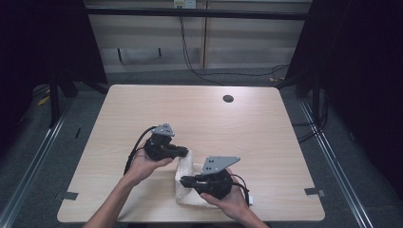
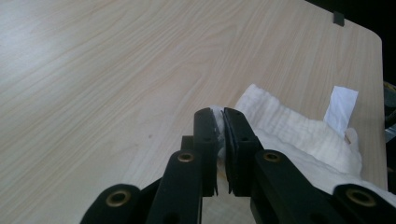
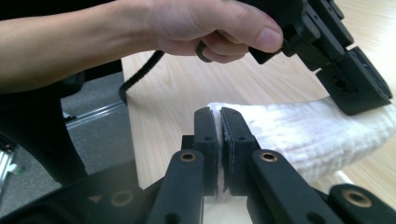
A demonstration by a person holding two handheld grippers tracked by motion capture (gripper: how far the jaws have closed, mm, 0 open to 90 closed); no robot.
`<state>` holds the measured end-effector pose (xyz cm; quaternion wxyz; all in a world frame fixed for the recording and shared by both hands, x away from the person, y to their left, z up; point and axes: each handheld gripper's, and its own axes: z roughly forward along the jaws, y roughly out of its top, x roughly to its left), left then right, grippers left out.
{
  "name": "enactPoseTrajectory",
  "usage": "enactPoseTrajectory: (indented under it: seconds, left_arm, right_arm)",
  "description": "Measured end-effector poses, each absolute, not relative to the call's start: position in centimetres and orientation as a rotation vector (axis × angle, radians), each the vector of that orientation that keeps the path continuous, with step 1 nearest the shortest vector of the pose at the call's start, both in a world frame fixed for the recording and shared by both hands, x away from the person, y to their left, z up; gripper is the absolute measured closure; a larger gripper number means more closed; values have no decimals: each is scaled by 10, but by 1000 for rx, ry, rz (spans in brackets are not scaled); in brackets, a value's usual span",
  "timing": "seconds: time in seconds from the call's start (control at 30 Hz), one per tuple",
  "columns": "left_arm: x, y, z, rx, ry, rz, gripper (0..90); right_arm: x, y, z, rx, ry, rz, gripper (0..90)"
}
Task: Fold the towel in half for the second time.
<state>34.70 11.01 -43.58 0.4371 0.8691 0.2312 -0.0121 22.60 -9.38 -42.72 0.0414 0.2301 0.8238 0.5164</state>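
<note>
My two tools gripping a white cloth (image 1: 187,183) at the near edge of the worktop (image 1: 247,128).

My left tool (image 2: 219,135) is clenched on a fold at the cloth's far end; my right tool (image 3: 218,135) is clenched on its near edge. In the high view the cloth lies bunched between my hands, its long axis running from the left tool (image 1: 186,152) toward me, past the right tool (image 1: 184,180). A white tag (image 2: 341,105) projects from the cloth's far side in the left gripper view.
</note>
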Motion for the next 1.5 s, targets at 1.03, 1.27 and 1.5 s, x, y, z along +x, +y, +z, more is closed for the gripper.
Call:
enactPoseTrajectory:
  seconds: [1.03, 1.27, 1.5]
  left_arm:
    - [349, 54, -482, 2231, 574, -175, 791]
    - [351, 48, -481, 2201, 548, -224, 745]
    - [350, 33, -476, 2181, 506, -248, 667]
  right_arm:
    - [214, -140, -481, 927, 2635, 1333, 815]
    - [209, -146, -486, 927, 2655, 1288, 752]
    - [209, -160, -487, 990, 2622, 1269, 563]
